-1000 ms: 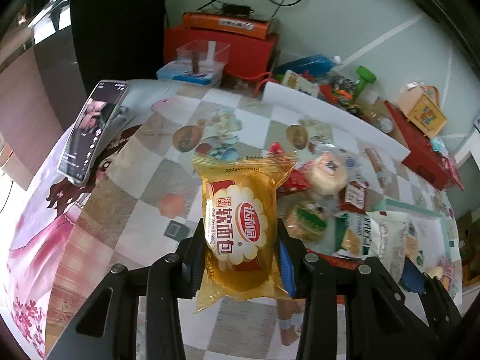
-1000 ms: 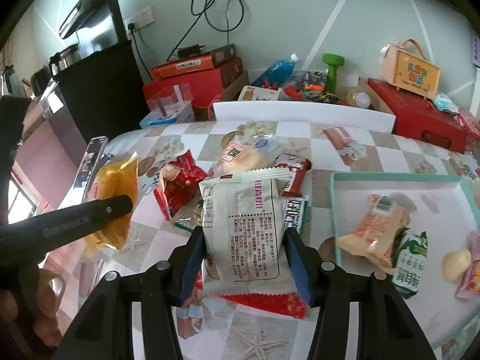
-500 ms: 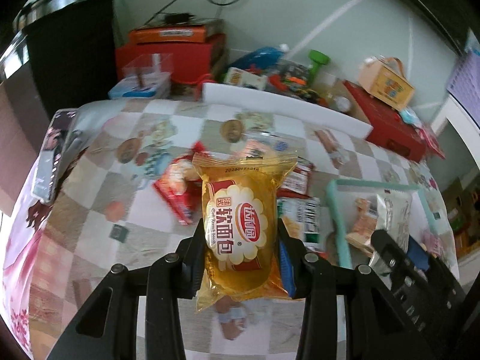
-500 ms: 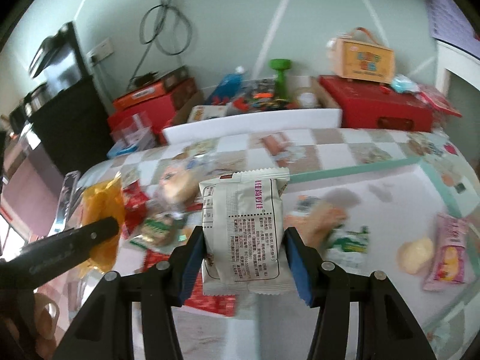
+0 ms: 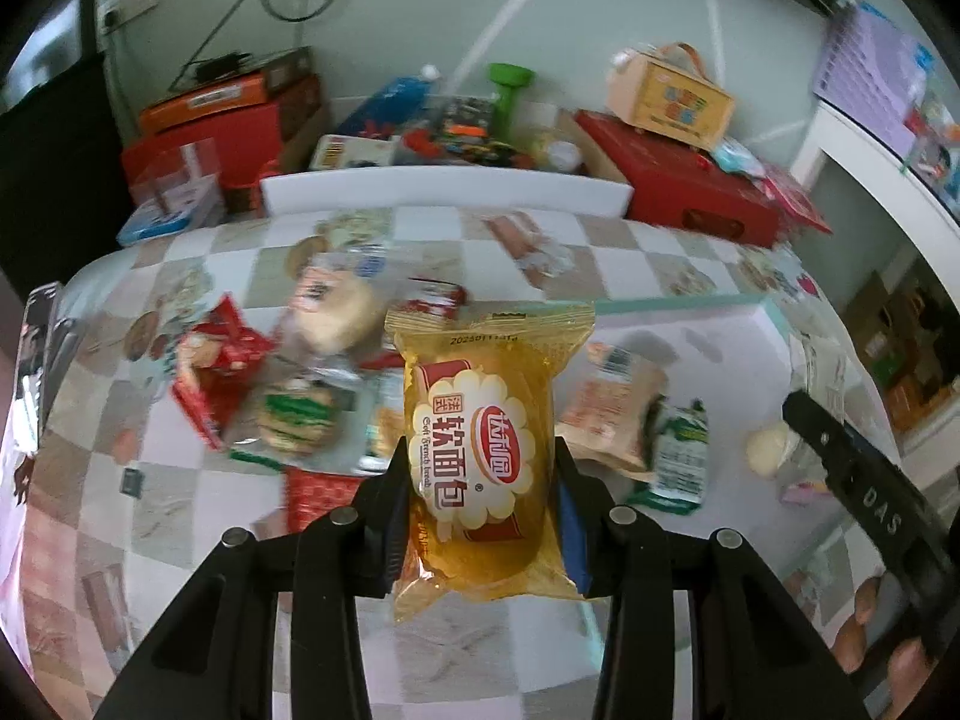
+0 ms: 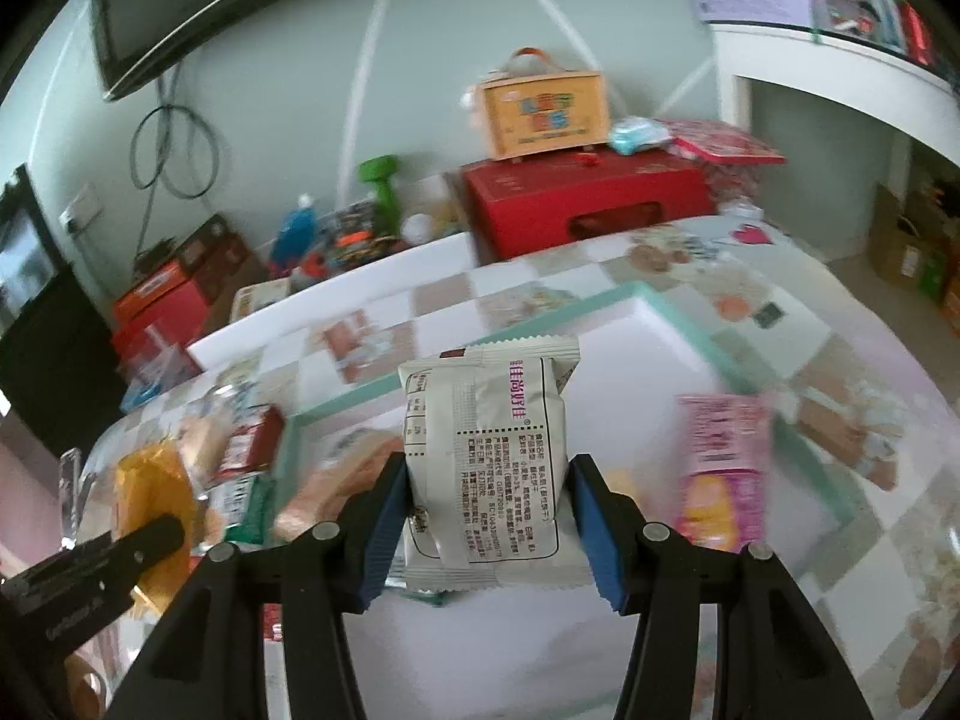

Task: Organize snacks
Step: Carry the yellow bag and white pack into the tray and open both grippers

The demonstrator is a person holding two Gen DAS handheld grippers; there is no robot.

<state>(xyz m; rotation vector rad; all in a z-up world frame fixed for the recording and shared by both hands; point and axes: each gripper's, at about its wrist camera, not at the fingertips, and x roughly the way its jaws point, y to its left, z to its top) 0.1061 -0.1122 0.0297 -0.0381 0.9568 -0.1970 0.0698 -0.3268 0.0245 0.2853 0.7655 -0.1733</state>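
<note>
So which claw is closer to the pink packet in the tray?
Right. The right claw, holding a white packet, hangs over the tray beside the pink packet; the left claw is farther, left of the tray.

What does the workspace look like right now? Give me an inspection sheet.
Surface: checkered tablecloth with a white, teal-rimmed tray on it.
Job's things: yellow bread pack in the left tool; grey packet in the right tool; pink packet and orange packet lying in the tray; red packets and round cakes loose on the cloth.
Clutter: phone at the cloth's edge.
Grippers: left tool shut on the bread pack; right tool shut on the grey packet.
Cables: black loop on the wall.
Surroundings: red boxes, green dumbbell, orange carton behind the table.
</note>
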